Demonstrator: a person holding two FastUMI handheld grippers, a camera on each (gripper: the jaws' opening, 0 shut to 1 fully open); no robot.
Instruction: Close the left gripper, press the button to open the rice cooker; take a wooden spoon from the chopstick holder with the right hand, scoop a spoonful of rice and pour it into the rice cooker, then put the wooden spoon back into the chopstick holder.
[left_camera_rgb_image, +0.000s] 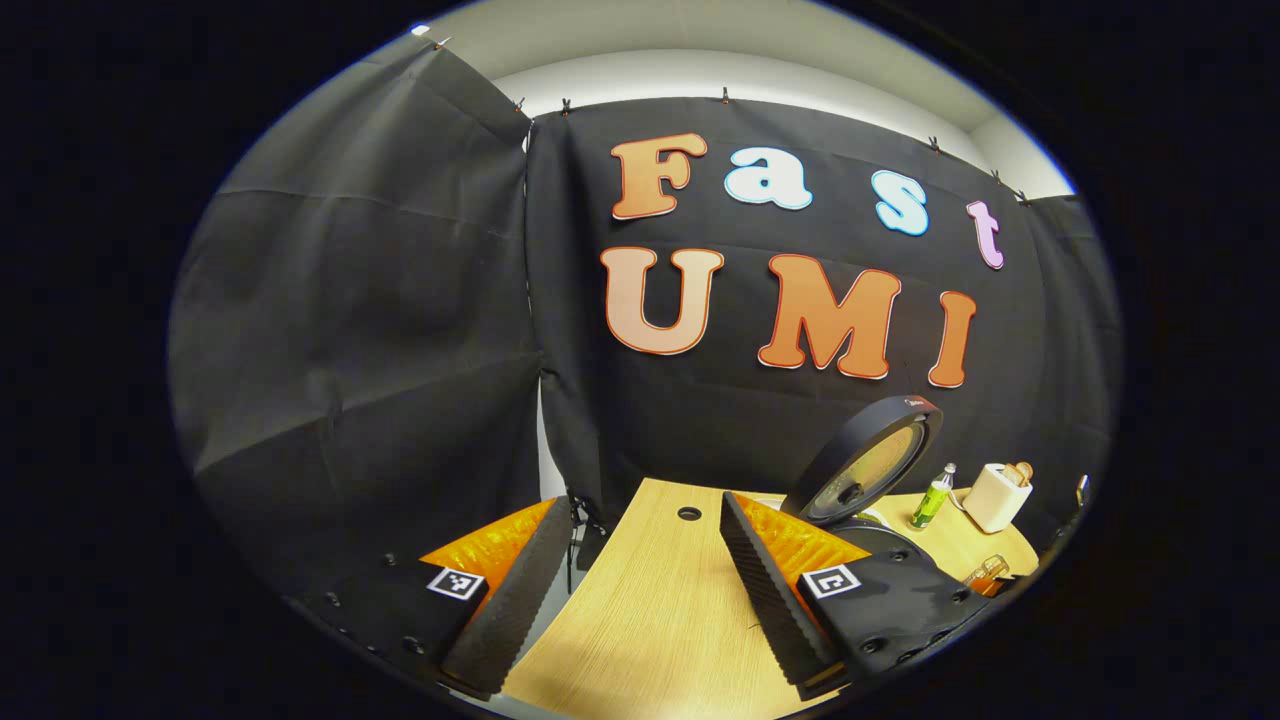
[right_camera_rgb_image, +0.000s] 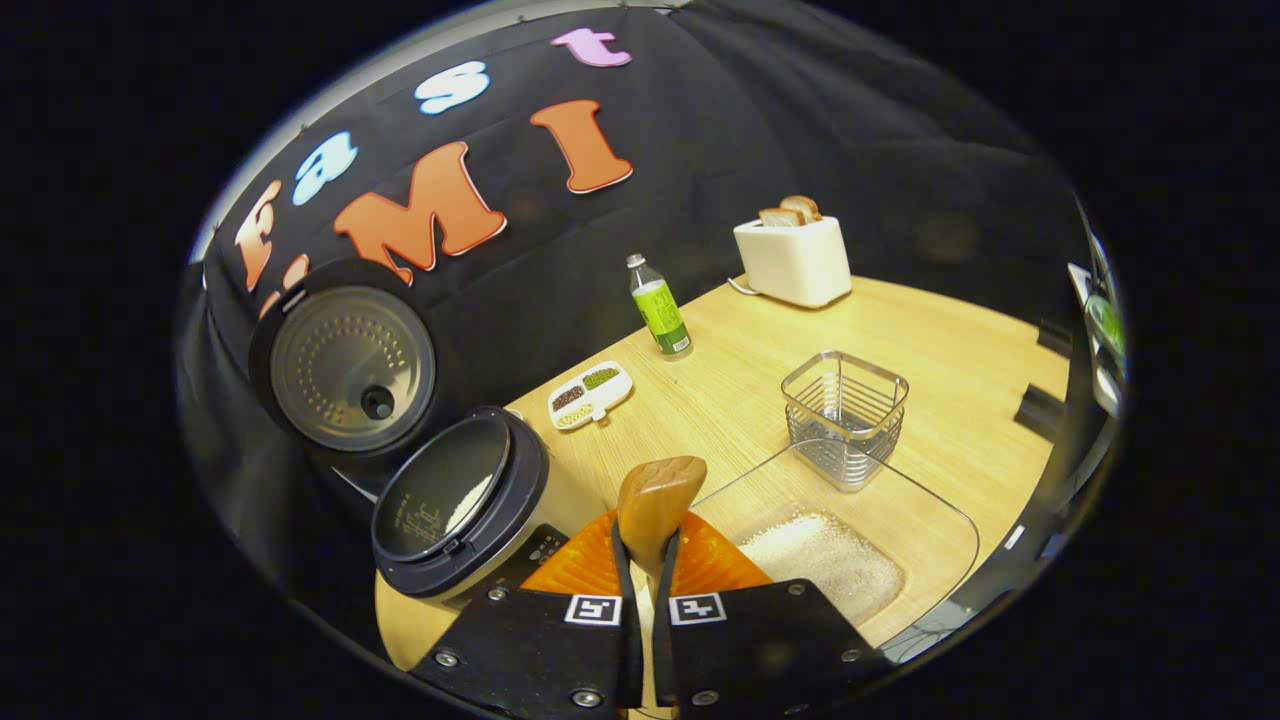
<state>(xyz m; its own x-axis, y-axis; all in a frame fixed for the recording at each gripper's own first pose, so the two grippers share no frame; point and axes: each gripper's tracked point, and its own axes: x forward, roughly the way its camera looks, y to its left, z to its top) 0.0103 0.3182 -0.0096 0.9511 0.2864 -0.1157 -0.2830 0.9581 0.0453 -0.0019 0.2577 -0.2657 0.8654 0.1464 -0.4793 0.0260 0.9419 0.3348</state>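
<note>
The rice cooker (right_camera_rgb_image: 455, 500) stands open at the left of the right gripper view, its lid (right_camera_rgb_image: 345, 365) tipped up and a little white rice inside the pot. My right gripper (right_camera_rgb_image: 645, 550) is shut on the handle of a wooden spoon (right_camera_rgb_image: 660, 500), whose bowl points up between the cooker and a clear container of rice (right_camera_rgb_image: 830, 560). Beyond the container stands the wire chopstick holder (right_camera_rgb_image: 845, 415). My left gripper (left_camera_rgb_image: 640, 590) hangs open over the table, holding nothing, with the cooker's raised lid (left_camera_rgb_image: 870, 470) behind its right finger.
On the wooden table (right_camera_rgb_image: 950, 350) there is a small white dish of beans (right_camera_rgb_image: 590, 393), a green-labelled bottle (right_camera_rgb_image: 660, 305) and a white toaster with bread (right_camera_rgb_image: 793, 258) along the back. The table (left_camera_rgb_image: 650, 600) has a cable hole (left_camera_rgb_image: 689, 513) near its far edge.
</note>
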